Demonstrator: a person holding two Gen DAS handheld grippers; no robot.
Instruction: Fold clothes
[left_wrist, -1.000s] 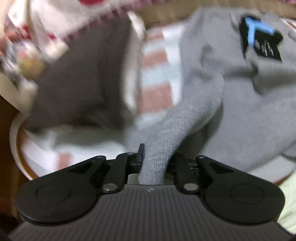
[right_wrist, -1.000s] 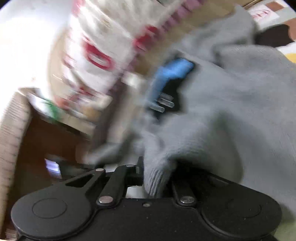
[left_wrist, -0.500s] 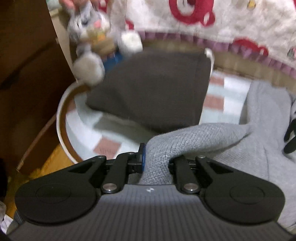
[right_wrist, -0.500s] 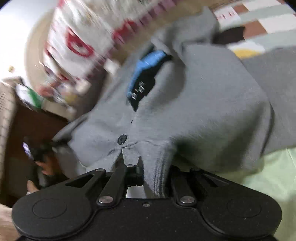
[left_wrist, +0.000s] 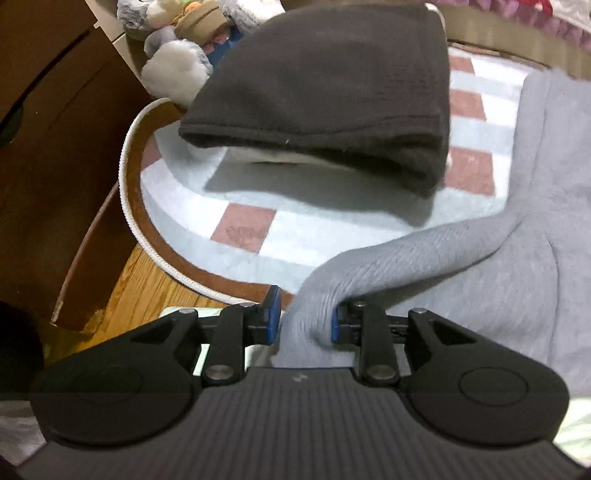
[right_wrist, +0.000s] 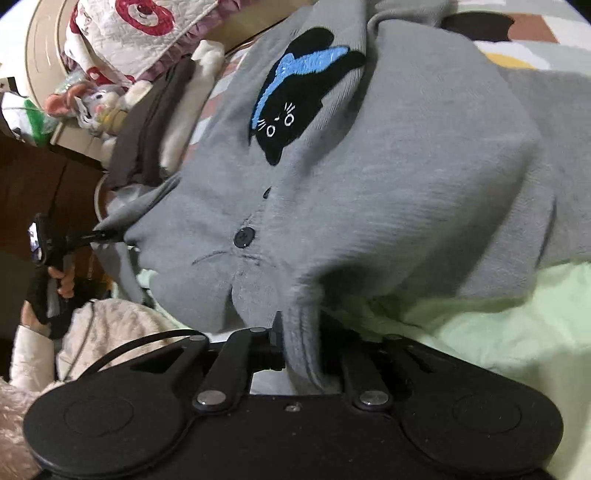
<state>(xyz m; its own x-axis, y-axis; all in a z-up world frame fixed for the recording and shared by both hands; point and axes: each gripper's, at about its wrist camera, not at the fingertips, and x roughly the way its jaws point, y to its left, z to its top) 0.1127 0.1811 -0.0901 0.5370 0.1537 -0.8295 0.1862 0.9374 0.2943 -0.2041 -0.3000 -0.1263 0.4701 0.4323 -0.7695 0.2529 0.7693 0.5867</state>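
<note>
Gray knit fills both views — a sweater spread over a checked blanket, with a fold of it pinched in each claw. The left claw has its blue-padded jaws drawn in on a bunched sleeve, though the left pad stands a little off the cloth while the right pad presses into it; the sleeve runs up and to the right of that claw into the body of the sweater. The right claw is clamped on a ribbed edge of the same sweater, which rises ahead of it, showing a dark button and a black cat patch with a blue stripe. Ahead of the left claw, well apart from it, lies a folded dark garment on the blanket, and beyond that, up and to the left, sit plush toys. Below and left of the left claw is a wooden floor. Pale green bedding lies to the right of the right claw — the sweater overlaps it.
</note>
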